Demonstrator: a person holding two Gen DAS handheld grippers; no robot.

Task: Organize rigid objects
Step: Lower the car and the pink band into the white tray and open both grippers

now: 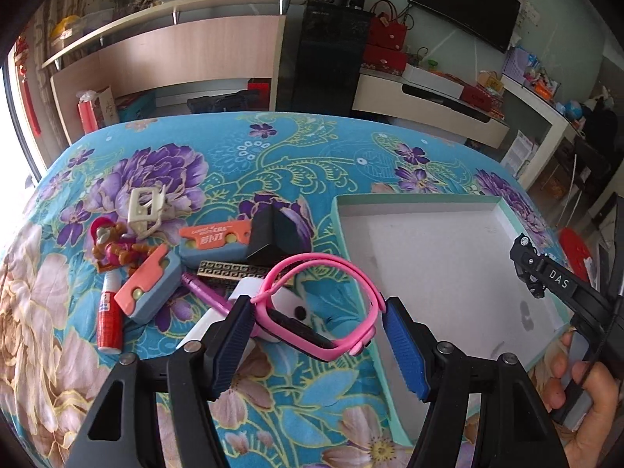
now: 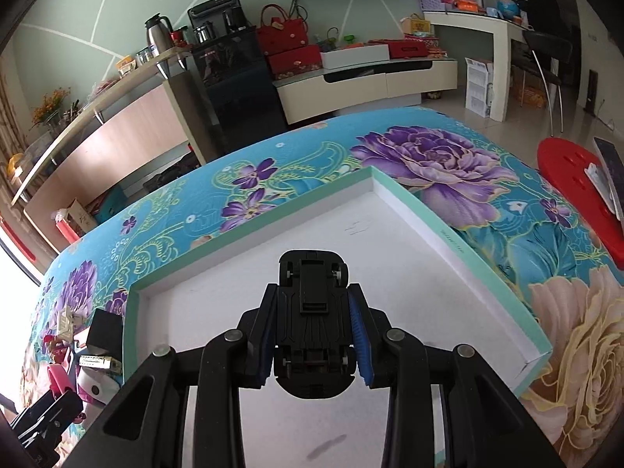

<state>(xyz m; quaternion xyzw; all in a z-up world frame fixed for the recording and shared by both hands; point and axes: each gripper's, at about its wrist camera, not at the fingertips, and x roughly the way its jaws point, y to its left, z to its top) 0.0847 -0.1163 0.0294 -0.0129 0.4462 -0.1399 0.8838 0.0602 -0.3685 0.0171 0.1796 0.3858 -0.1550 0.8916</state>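
Observation:
My left gripper point(image 1: 318, 325) is open around a pink watch point(image 1: 323, 304) that lies on a pile of small objects at the left of the table; the watch sits between the fingers, untouched by the pads as far as I can see. My right gripper point(image 2: 314, 323) is shut on a black toy car point(image 2: 314, 327), held underside up above the white-lined shallow box point(image 2: 409, 210). In the left wrist view the right gripper with the car point(image 1: 528, 269) hovers over the box's point(image 1: 413, 199) right side.
The pile holds two orange-and-blue utility knives point(image 1: 150, 282), a red glue bottle point(image 1: 109, 318), a toy figure point(image 1: 113, 247), a white clip point(image 1: 146, 206), a black box point(image 1: 279, 240) and a purple pen point(image 1: 204, 290). A red stool point(image 2: 577, 191) stands beyond the table's right edge.

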